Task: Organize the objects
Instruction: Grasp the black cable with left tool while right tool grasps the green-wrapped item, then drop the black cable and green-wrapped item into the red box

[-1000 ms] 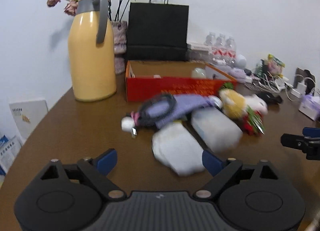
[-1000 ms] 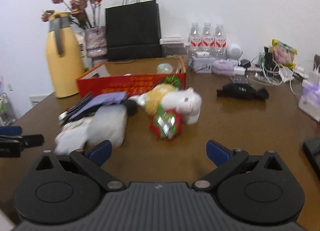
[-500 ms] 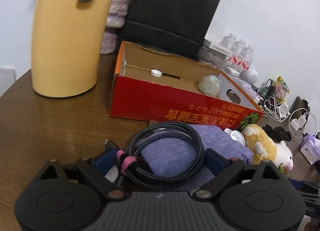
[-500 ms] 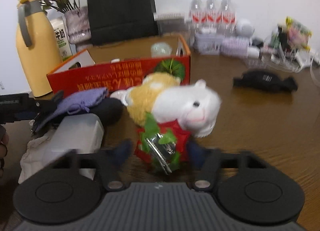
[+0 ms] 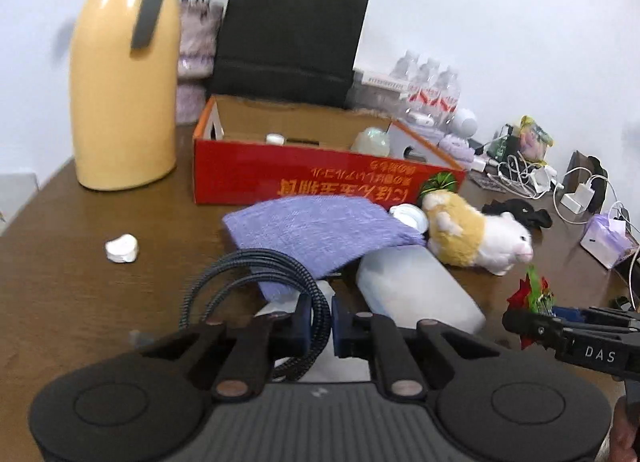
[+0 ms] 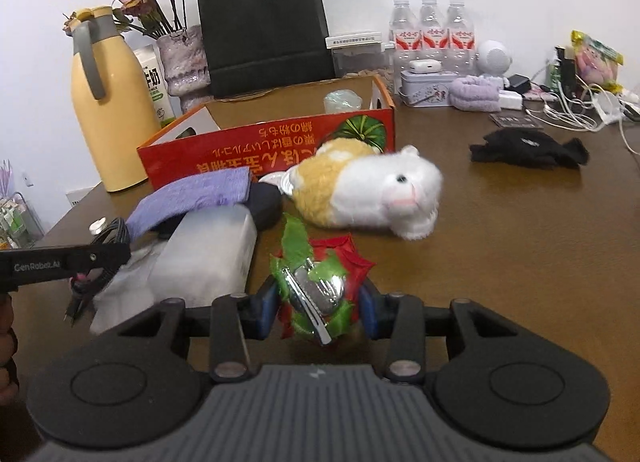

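My left gripper is shut on a coiled black braided cable, lifted above the table. My right gripper is shut on a red, green and silver foil ornament, also seen in the left wrist view. A purple cloth lies over a white translucent box. A yellow and white plush toy lies in front of the open red cardboard box, which holds a pale green ball and a white cap.
A yellow thermos jug, a vase of dried roses and a black paper bag stand behind the box. Water bottles, chargers, cables and a black glove are at the right. A small white plug lies left.
My left gripper closed on the black cable and lifted it off the purple cloth. My right gripper closed on the foil ornament and raised it away from the plush toy.
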